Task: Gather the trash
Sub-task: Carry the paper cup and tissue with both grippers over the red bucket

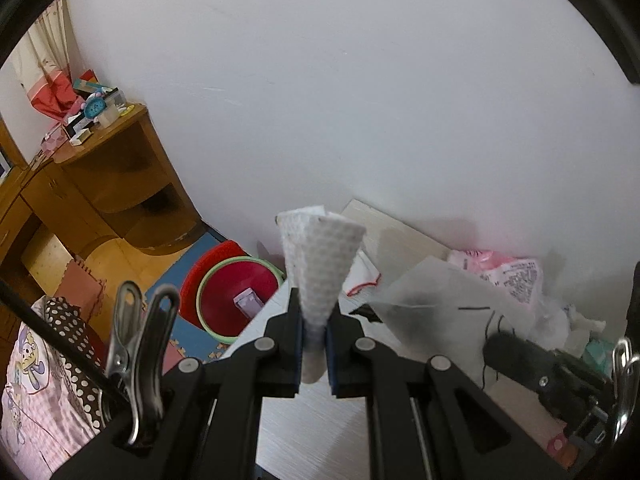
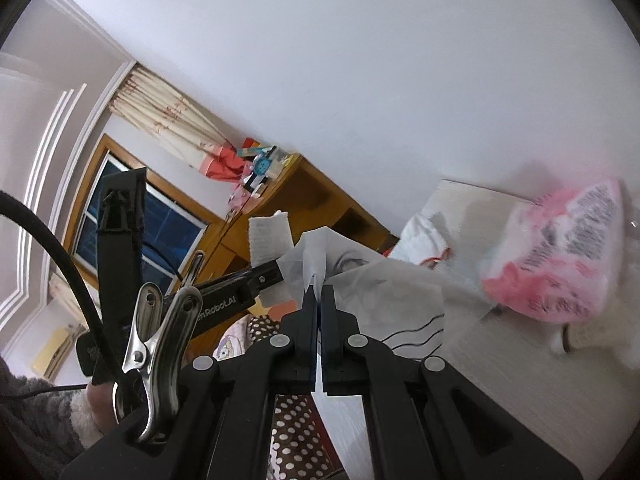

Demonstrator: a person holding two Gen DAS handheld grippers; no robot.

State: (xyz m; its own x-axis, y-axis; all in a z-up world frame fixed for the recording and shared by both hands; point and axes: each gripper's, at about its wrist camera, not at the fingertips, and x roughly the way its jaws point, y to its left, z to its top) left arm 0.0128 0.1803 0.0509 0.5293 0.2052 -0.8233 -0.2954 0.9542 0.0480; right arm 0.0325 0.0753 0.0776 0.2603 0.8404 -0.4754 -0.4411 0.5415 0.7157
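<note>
Now clenched, left claw [image 1: 316, 320] on textured wipe [image 1: 320, 264], right claw [image 2: 318, 300] on translucent bag [image 2: 384, 300]; could miss bag mouth near table's [image 1: 320, 432] left edge.

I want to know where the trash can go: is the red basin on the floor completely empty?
No: in the left wrist view a small purple box lies inside the red basin.

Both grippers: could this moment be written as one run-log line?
left gripper: shut on textured wipe | right gripper: shut on thin white wrapper | basin: on floor beside table
</note>
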